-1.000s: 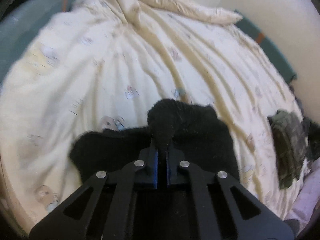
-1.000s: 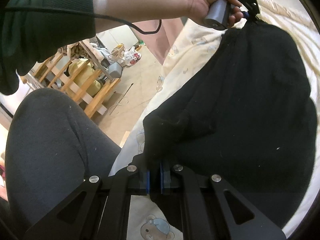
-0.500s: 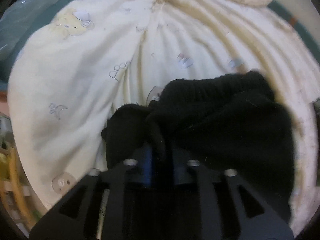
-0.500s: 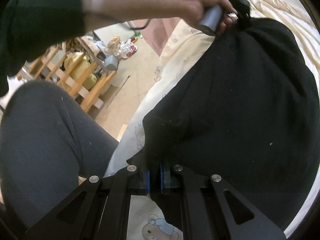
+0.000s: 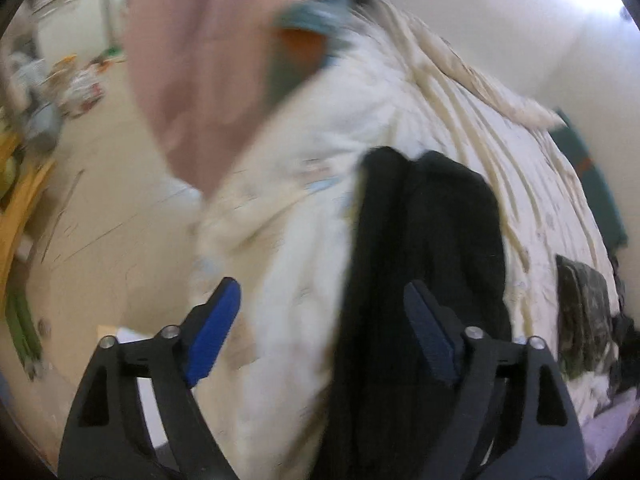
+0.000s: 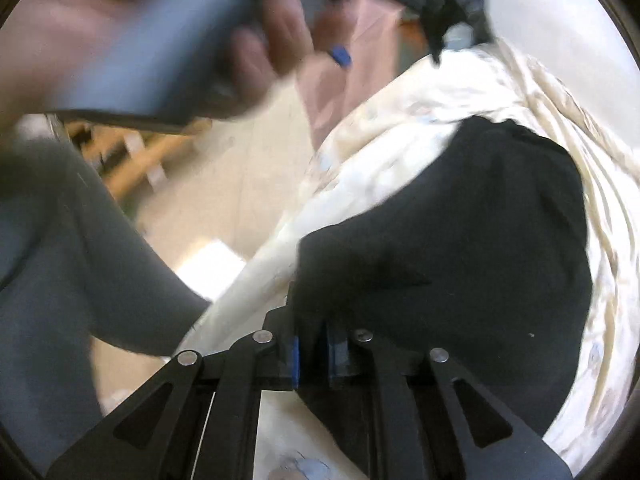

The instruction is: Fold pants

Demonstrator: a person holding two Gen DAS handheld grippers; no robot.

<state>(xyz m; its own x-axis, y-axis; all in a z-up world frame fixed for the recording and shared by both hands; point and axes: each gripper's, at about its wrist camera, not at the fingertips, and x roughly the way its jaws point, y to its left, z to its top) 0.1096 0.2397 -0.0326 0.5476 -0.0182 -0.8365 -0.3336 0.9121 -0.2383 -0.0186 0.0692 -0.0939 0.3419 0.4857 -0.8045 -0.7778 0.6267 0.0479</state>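
The left gripper [image 5: 320, 332] has let go of the pants [image 6: 480, 240], jaws opening wide and empty; the right gripper [image 6: 312, 356] loosens on their near edge. Pants lie folded on the quilt [image 5: 400, 120]: this fold looks done.

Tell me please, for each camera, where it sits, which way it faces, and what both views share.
Left wrist: sits on the left tongs, looking down over the bed edge at the black pants and the floor; jaws opening, nothing pinched.
Right wrist: sits on the right tongs, jaws opening, pants cloth between them; shows the person's hand and leg.
Shared: pants, cream blanket, floor.
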